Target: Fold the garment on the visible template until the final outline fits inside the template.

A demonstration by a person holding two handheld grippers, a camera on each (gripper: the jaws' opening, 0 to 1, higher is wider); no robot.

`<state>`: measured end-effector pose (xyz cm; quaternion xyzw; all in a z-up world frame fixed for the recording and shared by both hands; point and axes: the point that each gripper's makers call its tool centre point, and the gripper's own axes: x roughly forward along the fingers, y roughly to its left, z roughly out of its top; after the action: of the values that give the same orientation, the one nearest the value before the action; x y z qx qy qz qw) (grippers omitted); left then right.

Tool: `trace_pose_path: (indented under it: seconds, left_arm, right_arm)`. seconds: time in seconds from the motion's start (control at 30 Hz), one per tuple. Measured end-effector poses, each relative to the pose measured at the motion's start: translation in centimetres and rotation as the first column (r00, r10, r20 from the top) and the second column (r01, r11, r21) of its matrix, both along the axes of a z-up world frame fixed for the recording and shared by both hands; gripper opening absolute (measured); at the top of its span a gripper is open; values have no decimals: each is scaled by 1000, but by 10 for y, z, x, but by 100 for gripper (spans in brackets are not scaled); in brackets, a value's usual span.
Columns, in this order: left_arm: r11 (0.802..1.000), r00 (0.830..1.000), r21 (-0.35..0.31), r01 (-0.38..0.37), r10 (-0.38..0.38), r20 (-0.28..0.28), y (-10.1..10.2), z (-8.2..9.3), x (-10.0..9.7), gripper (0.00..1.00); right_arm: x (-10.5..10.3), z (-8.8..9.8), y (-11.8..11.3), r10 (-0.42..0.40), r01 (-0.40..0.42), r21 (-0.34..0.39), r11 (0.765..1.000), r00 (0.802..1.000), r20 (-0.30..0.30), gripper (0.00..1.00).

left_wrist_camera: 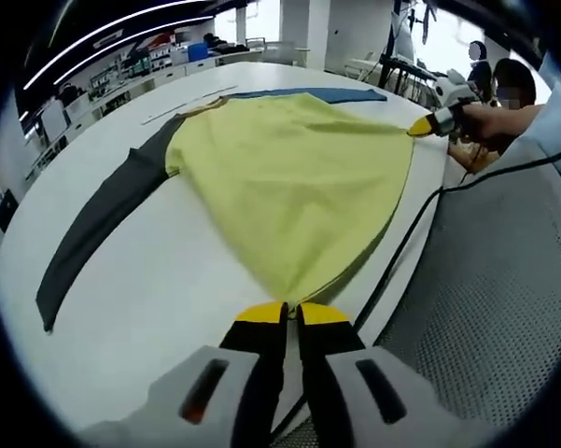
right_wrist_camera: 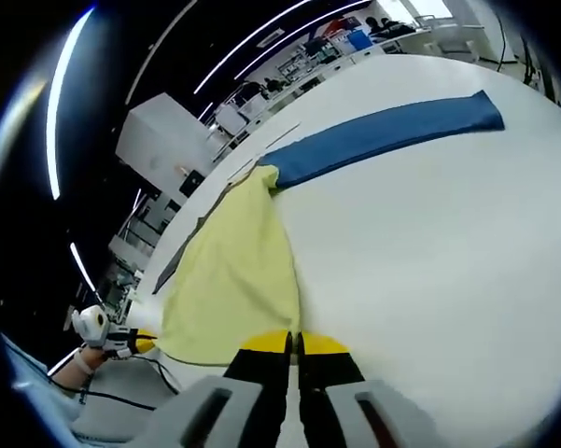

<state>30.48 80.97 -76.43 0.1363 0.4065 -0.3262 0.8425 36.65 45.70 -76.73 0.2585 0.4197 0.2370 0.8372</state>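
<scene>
- Both the left gripper (left_wrist_camera: 291, 313) and right gripper (right_wrist_camera: 293, 343) are clamped on the yellow garment's (left_wrist_camera: 294, 177) near hem.
- Light, limp cloth; hem corners probably give the best hold.

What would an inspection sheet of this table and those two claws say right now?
Surface: white table, bare around the garment.
Job's things: yellow garment spread out, grey sleeve and blue sleeve lying flat; template not made out.
Clutter: nothing seen.
Grippers: left claw shut on one hem corner, right claw shut on the other.
Cables: black cable along the table edge.
Surroundings: grey mesh chair, shelves, seated people.
</scene>
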Motion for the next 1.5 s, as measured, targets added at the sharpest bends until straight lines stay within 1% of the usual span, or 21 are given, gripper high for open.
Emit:
trace_pose_path:
  seconds: [0.27,0.37,0.43,0.5,0.87,1.07,1.27,1.5]
  left_arm:
    - [997,999,67,35,-35,-1,4,-4,-4,1]
    - [997,1000,75,25,-24,-9,5,-4,-4,1]
    - [994,999,99,39,-38,-9,7,-3,-6,1]
    - [993,999,106,44,-44,-8,7,-3,-7,1]
    - [993,1000,116,3,-3,-1,17,-4,-8,1]
    - [993,1000,121,3,-4,8,17,-4,-9,1]
    - [990,999,139,26,-30,25,17,-5,-9,2]
    - [992,999,124,12,-17,37,17,-4,-9,3]
  right_arm:
    - [-5,-1,2,8,-8,15,1000,1000,-20,0]
    - [-9,-1,3,15,-15,15,1000,999,-28,0]
    - [-12,0,4,23,-23,17,1000,999,-32,0]
    - [-15,2,5,26,-26,23,999,999,-40,0]
    - [-28,0,11,51,-48,40,998,996,-80,0]
    - [-26,-4,7,53,-50,40,998,995,-83,0]
    - [-28,-4,7,56,-53,36,998,995,-84,0]
    - [-28,-4,8,55,-52,36,998,995,-84,0]
